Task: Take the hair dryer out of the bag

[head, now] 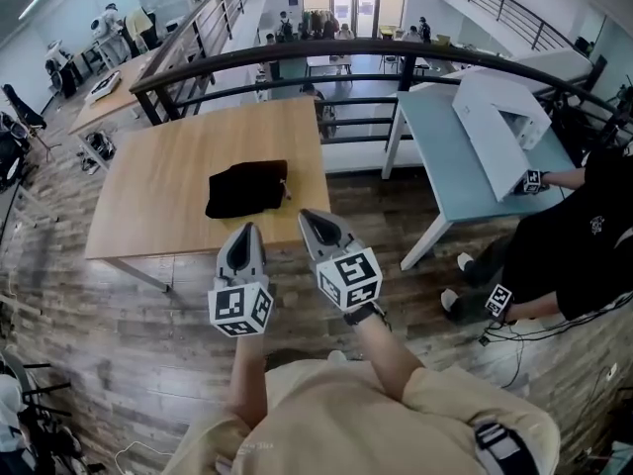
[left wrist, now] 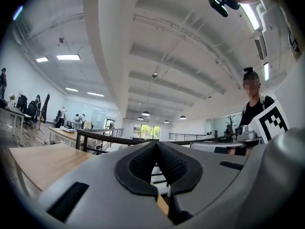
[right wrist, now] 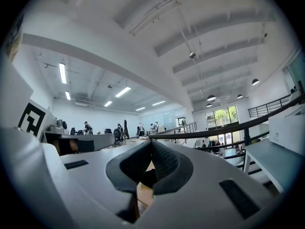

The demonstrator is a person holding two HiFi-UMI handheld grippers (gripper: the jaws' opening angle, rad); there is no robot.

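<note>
A black cloth bag [head: 247, 188] lies closed on the wooden table [head: 148, 206], near its front right part. No hair dryer shows. My left gripper [head: 246, 228] hovers at the table's front edge, just below the bag, with its jaws shut and empty. My right gripper [head: 309, 216] is beside it, to the bag's lower right, also shut and empty. In the left gripper view the black pads [left wrist: 143, 163] meet over the table top [left wrist: 43, 163]. The right gripper view has the shut pads [right wrist: 164, 163] with a sliver of the dark bag [right wrist: 147, 178] behind them.
A black railing [head: 396, 52] runs behind the table. To the right stands a pale blue table [head: 445, 156] bearing a white device [head: 499, 127], with a seated person [head: 564, 245] in black. Wooden plank floor [head: 119, 364] surrounds me.
</note>
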